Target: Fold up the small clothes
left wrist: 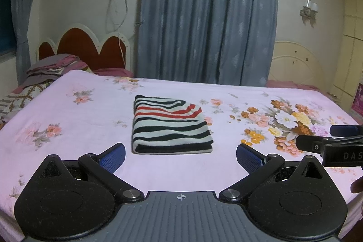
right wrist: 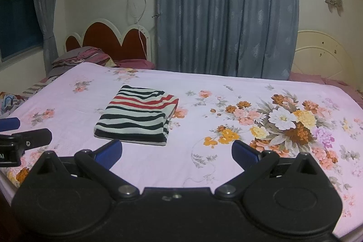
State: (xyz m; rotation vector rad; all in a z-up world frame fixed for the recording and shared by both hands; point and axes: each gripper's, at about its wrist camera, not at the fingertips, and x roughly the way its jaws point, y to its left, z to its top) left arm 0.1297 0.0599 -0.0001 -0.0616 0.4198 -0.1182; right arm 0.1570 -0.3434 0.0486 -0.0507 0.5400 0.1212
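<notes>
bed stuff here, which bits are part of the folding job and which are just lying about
Job: striped garment, folded flat on the floral sheet; left gripper and right gripper, both open.

Lying about: pile of bedding, curtain, wall lamp.

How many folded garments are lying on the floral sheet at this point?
1. A striped garment, folded into a rectangle, lies mid-sheet ahead of both open grippers. The bedding pile by the red headboard sits off the sheet; anything inside it is hidden.
</notes>
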